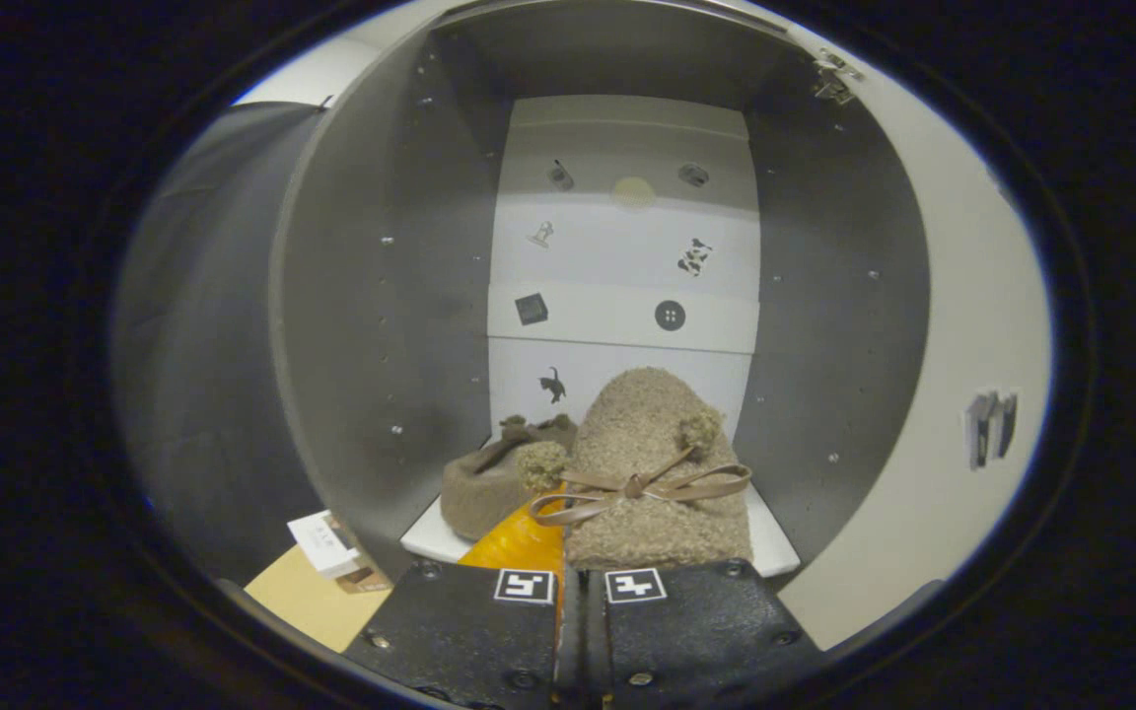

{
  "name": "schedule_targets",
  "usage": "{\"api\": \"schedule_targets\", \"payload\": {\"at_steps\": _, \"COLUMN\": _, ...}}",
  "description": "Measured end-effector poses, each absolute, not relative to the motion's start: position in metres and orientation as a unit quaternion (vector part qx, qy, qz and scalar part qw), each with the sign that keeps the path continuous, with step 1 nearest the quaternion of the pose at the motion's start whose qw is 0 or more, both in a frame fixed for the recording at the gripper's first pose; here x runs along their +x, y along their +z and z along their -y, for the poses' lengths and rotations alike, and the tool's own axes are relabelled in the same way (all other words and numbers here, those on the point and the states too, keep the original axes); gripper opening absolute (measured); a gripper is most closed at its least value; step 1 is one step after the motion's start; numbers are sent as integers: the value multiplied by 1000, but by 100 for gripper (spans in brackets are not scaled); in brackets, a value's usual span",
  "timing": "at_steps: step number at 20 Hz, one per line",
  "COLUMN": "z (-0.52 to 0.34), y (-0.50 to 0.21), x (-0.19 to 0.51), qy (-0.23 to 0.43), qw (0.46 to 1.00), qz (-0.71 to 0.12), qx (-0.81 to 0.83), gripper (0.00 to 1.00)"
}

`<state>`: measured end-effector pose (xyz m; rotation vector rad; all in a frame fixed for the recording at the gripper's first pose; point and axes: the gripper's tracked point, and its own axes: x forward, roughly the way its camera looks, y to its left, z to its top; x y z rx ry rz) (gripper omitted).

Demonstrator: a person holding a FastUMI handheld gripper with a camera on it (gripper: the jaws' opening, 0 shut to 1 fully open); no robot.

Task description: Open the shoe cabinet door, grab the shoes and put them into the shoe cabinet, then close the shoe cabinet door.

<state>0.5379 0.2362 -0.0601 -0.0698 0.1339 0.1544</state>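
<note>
The shoe cabinet point(381, 296) stands open in front of me, grey inside with a white back panel. One fuzzy tan shoe point(652, 463) with a brown ribbon bow sits at the cabinet's mouth, just ahead of my gripper point(580, 560). The gripper is shut on this shoe's near end. One finger point(519, 540) shows along the shoe's left side, and the shoe hides the other. A second tan shoe point(484, 491) lies on the white cabinet floor point(773, 552), left of the held one and touching it.
The white cabinet door point(933, 414) is swung open on the right, with hinges point(834, 79) at its top and a dark handle point(990, 429) on its face. Outside the cabinet's left wall, a small white box point(324, 542) lies on a tan surface point(307, 597).
</note>
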Motion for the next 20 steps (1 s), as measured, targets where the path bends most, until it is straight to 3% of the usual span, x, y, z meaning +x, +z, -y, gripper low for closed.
{"api": "schedule_targets", "payload": {"at_steps": 8, "z": -228, "y": -79, "x": 631, "qy": 59, "qw": 993, "qz": -97, "qx": -45, "gripper": 6}}
{"api": "schedule_targets", "payload": {"at_steps": 14, "z": -213, "y": -110, "x": 652, "qy": 37, "qw": 988, "qz": -145, "qx": -33, "gripper": 6}}
{"api": "schedule_targets", "payload": {"at_steps": 18, "z": -221, "y": -130, "x": 656, "qy": 47, "qw": 980, "qz": -194, "qx": -23, "gripper": 20}}
{"api": "schedule_targets", "payload": {"at_steps": 20, "z": -227, "y": -124, "x": 656, "qy": 53, "qw": 980, "qz": -190, "qx": -16, "gripper": 34}}
